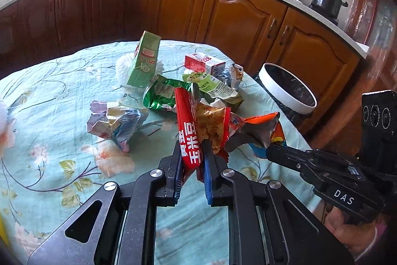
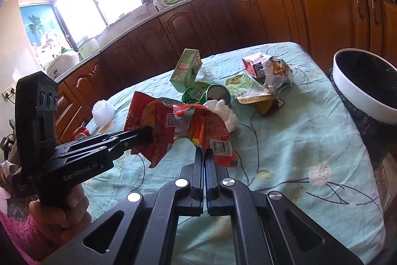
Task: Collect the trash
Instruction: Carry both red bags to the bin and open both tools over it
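Your left gripper (image 1: 192, 153) is clamping the red snack bag (image 1: 188, 131) | your right gripper (image 2: 204, 153) is pinching the orange wrapper (image 2: 211, 131) | bin (image 2: 359, 101) is sitting far right.

red snack bag: crinkled foil-plastic red snack bag (image 1: 191, 140), upright, lifted off table
orange wrapper: torn orange foil wrapper (image 2: 211, 131), lifted
bin: white-rimmed round bin (image 1: 287, 88), beside table

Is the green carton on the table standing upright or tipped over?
Tilted, not upright: the green carton leans to one side against the white foam net in both views.
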Available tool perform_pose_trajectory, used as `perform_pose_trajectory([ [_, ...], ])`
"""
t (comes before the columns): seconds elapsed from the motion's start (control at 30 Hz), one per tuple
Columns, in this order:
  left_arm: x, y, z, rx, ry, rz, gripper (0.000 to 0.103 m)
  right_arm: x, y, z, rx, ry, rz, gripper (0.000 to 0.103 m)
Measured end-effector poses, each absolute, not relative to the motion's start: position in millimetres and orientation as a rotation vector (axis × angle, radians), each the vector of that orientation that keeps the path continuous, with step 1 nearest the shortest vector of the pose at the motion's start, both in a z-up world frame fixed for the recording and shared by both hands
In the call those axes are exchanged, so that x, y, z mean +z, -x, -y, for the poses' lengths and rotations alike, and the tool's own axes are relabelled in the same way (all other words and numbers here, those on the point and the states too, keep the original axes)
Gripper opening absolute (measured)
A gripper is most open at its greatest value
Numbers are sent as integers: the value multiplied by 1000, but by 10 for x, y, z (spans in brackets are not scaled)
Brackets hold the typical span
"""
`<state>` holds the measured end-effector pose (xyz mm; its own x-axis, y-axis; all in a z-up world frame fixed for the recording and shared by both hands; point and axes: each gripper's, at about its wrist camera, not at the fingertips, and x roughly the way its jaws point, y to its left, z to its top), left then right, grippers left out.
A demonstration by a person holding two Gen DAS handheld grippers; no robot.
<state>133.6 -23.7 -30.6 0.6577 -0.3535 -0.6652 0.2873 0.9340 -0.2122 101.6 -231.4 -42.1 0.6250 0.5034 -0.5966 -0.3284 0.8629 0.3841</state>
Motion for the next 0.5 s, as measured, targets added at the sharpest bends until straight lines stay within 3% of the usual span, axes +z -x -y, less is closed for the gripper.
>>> perform_pose_trajectory([
  [0.5,-152,-1461,976,-502,43,-754,13,-363,-1047,3222,293,-346,-694,0],
])
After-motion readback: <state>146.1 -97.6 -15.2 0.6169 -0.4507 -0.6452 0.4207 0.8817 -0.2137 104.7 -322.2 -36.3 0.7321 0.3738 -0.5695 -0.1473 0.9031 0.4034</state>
